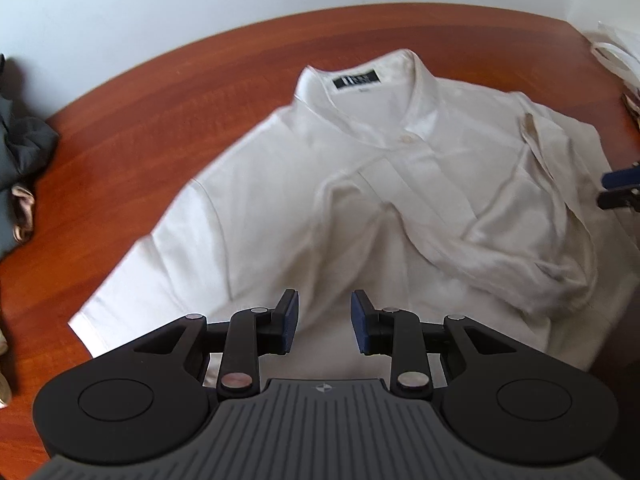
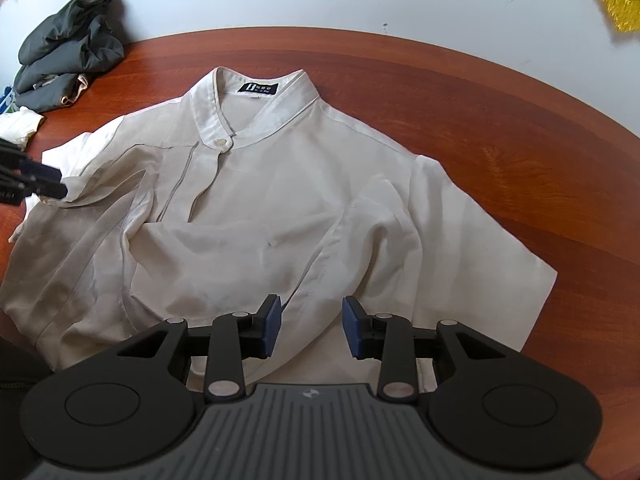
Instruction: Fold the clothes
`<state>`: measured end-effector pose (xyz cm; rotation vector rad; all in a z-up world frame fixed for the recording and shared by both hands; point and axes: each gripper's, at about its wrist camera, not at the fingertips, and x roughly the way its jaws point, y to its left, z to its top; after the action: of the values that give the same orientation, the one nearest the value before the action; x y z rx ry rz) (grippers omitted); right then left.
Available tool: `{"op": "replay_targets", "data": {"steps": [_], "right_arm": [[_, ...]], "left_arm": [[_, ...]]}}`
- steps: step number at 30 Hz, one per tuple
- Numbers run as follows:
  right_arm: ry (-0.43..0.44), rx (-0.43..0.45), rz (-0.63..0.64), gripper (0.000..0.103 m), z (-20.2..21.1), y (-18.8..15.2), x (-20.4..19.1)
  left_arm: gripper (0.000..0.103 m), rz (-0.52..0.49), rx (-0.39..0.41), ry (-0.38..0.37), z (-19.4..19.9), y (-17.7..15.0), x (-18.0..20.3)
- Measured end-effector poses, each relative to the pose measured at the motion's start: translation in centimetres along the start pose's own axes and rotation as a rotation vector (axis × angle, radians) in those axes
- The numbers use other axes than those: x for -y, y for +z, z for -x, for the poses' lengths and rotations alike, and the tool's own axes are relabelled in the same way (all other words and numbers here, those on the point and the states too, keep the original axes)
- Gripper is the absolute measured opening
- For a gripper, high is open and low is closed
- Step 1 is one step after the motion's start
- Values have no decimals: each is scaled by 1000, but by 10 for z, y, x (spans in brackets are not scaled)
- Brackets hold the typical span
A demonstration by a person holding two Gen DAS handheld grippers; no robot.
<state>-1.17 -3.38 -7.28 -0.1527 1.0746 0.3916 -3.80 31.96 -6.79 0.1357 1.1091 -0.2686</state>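
A white short-sleeved shirt lies front up on the red-brown wooden table, collar and black label toward the wall. One sleeve lies folded in over the chest, and the front is rumpled. My left gripper hovers over the shirt's lower part, open, with nothing between its blue pads. It also shows at the left edge of the right wrist view as the left gripper by a sleeve. My right gripper is open above the lower front near a fold edge, and the right gripper pokes in at the shirt's right side.
A pile of dark grey-green clothes sits at the table's far left by the pale wall. A small white cloth lies beside it. White straps or bags lie at the far right corner. The table's rounded edge meets the wall behind.
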Motion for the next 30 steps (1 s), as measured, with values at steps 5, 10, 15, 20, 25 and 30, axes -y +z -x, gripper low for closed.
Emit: {"op": "replay_targets", "data": {"steps": [5, 10, 15, 20, 25, 30], "right_arm": [[6, -10, -7, 39, -4, -1, -1], [5, -18, -11, 39, -7, 0, 0], [2, -24, -8, 39, -5, -1, -1], [-5, -29, -15, 40, -5, -2, 0], [-14, -35, -21, 40, -5, -2, 1], [-23, -41, -26, 40, -5, -2, 2]], "left_arm": [[32, 11, -31, -33, -8, -11, 6], [32, 28, -70, -63, -23, -17, 7], [32, 66, -90, -84, -37, -11, 0], [33, 149, -109, -121, -50, -1, -18], [33, 141, -102, -86, -54, 8, -25], [33, 146, -73, -28, -55, 15, -40]]}}
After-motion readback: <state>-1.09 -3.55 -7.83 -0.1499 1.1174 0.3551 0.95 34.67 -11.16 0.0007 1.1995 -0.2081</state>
